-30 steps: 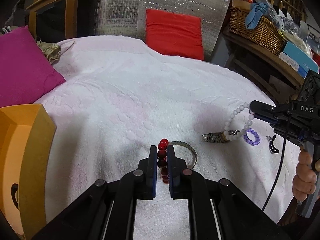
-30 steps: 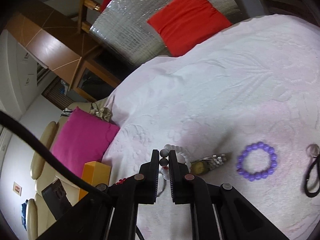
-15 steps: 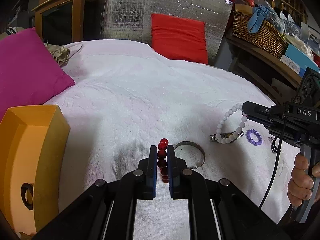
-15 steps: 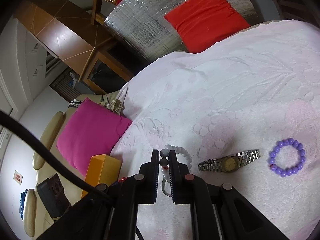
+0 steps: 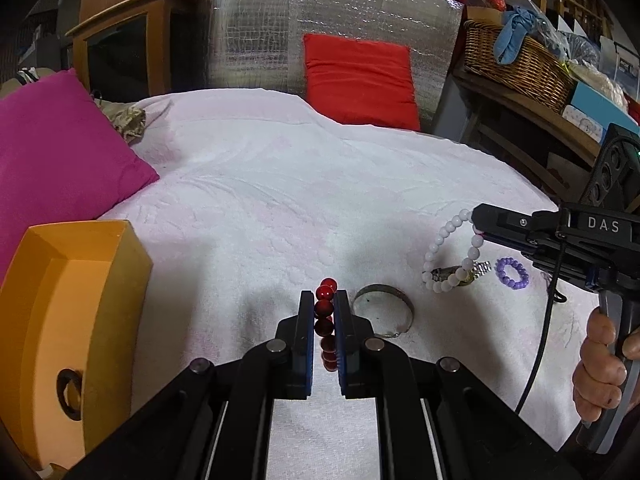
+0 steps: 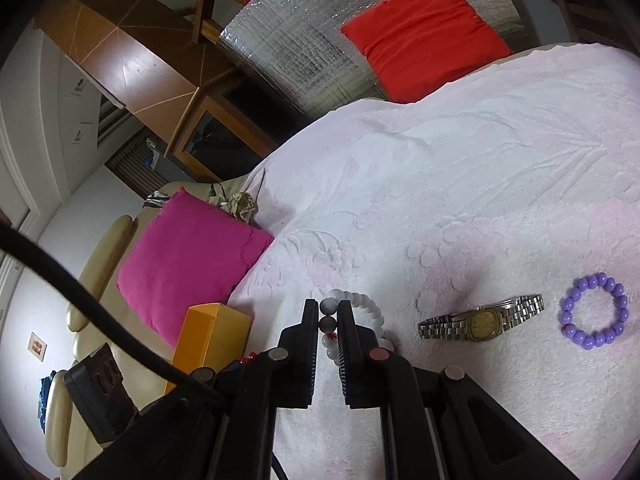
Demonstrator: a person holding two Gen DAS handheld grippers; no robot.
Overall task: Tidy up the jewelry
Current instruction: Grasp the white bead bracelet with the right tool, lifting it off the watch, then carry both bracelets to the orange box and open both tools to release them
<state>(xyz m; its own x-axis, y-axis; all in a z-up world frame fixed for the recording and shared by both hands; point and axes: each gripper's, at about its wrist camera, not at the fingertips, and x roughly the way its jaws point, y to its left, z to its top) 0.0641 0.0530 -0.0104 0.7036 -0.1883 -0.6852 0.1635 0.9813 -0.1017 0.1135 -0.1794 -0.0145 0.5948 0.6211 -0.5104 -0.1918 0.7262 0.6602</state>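
Note:
My left gripper point(image 5: 324, 300) is shut on a red bead bracelet point(image 5: 325, 308) and holds it above the white bedspread point(image 5: 280, 184). My right gripper point(image 6: 328, 312) is shut on a white bead bracelet point(image 6: 368, 308), which hangs from it in the left wrist view point(image 5: 448, 252). An open orange box point(image 5: 76, 304) stands at the left; it also shows in the right wrist view point(image 6: 208, 336). A metal bangle point(image 5: 384, 312), a silver watch point(image 6: 480, 320) and a purple bead bracelet point(image 6: 592, 316) lie on the bedspread.
A magenta pillow point(image 5: 56, 152) lies at the left beside the box. A red cushion point(image 5: 360, 80) leans on a silver panel at the back. A wicker basket point(image 5: 516, 56) sits on a wooden shelf at the right. A black hair tie point(image 5: 554, 292) lies near the purple bracelet.
Both grippers have lifted with their bracelets. The left view has swung left, so more of the orange box shows. The white bracelet has come off the watch.

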